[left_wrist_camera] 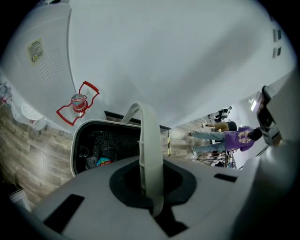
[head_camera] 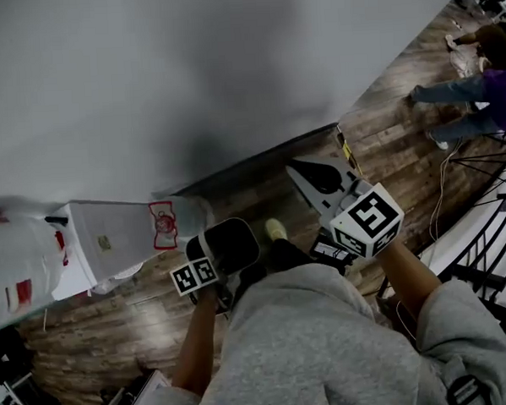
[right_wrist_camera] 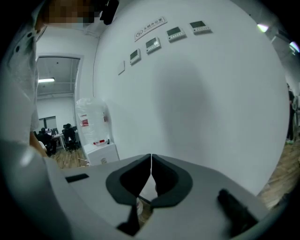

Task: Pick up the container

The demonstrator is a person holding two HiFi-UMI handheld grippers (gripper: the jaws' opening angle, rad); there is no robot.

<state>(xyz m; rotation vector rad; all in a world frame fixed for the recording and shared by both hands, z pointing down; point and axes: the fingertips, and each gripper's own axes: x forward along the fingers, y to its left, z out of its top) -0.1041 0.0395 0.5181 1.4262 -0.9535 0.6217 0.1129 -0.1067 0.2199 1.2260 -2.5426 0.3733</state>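
The container (head_camera: pixel 230 243) is a black bin with a white rim and a thin white bail handle (left_wrist_camera: pixel 147 150). It hangs off the floor in front of my body. My left gripper (left_wrist_camera: pixel 151 187) is shut on that handle, and the bin's dark inside (left_wrist_camera: pixel 101 145) shows beyond the jaws with some small items in it. In the head view the left gripper (head_camera: pixel 207 263) sits just below the bin, its marker cube toward me. My right gripper (head_camera: pixel 295 168) is held up to the right of the bin, apart from it. Its jaws (right_wrist_camera: pixel 151 160) are shut with nothing between them.
A plain white wall (head_camera: pixel 187 74) rises straight ahead above the wooden floor (head_camera: pixel 261 193). A white cabinet (head_camera: pixel 111 239) with a red sticker and a plastic-wrapped bundle (head_camera: pixel 15 261) stand at the left. People (head_camera: pixel 484 84) are at the far right, near black railings (head_camera: pixel 491 219).
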